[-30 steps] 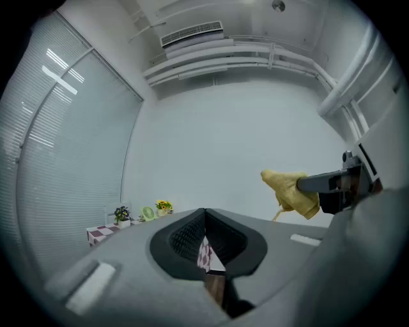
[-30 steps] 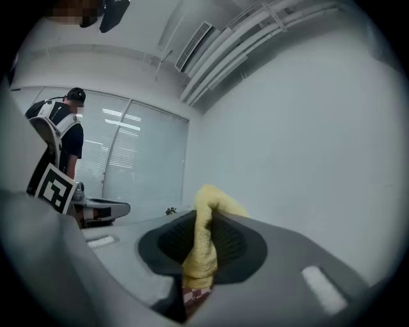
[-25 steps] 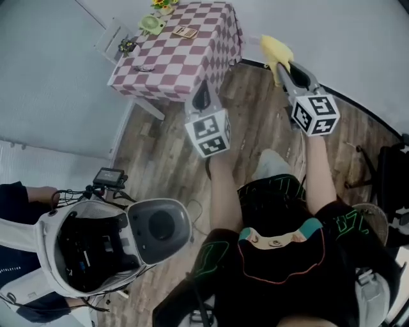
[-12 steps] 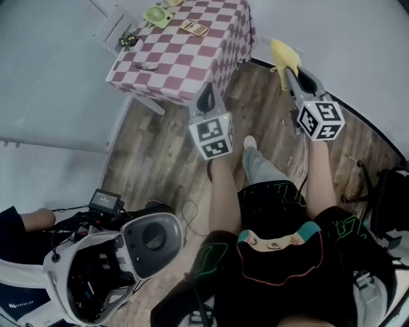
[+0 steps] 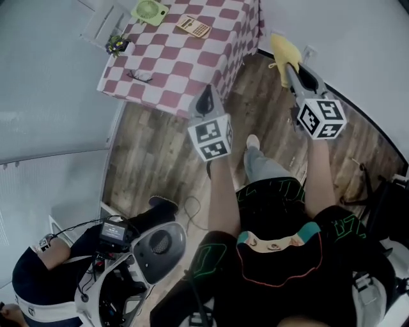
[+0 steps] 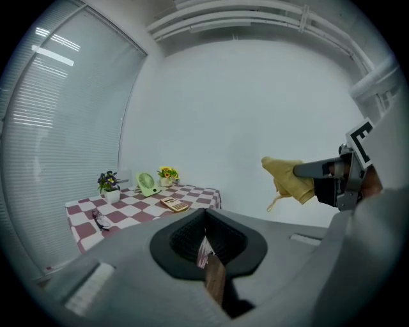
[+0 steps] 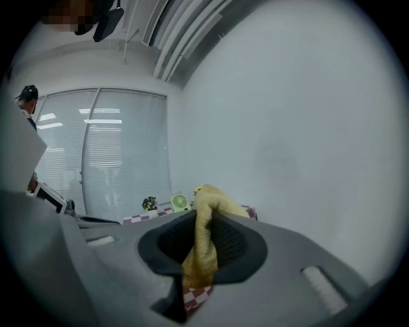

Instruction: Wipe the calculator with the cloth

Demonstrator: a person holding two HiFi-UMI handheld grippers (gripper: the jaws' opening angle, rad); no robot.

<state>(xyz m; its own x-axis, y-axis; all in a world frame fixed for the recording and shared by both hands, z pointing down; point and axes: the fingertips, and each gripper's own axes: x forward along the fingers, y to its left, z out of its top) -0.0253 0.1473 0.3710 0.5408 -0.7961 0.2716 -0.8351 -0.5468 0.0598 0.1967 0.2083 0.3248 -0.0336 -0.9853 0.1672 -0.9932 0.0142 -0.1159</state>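
The small tan calculator (image 5: 193, 26) lies flat on the square table draped in a red-and-white checked cloth (image 5: 192, 60), toward its far side. It is too small in every view for its keys to be made out, and in the right gripper view it is hidden behind the cloth. The round green desk fan (image 5: 149, 11) beside it is cut by the top edge of the head view, and a pair of dark-framed glasses (image 5: 138, 76) lies nearer the front of the table. The left gripper (image 5: 204, 97) is held out on a straight forearm above the brown wood-plank floor (image 5: 160, 159), near the table's front edge but not over it. Its own view shows its jaws together with nothing between them, only a thin sliver of floor showing past them. The right gripper (image 5: 289, 68) reaches forward at a similar height, to the right of the table and pointing toward the pale wall. Its jaws are clamped on the crumpled yellow cloth (image 5: 283, 50), which bulges past the jaw tips, while its gripped end is lost inside them. Both grippers are well apart from the calculator.
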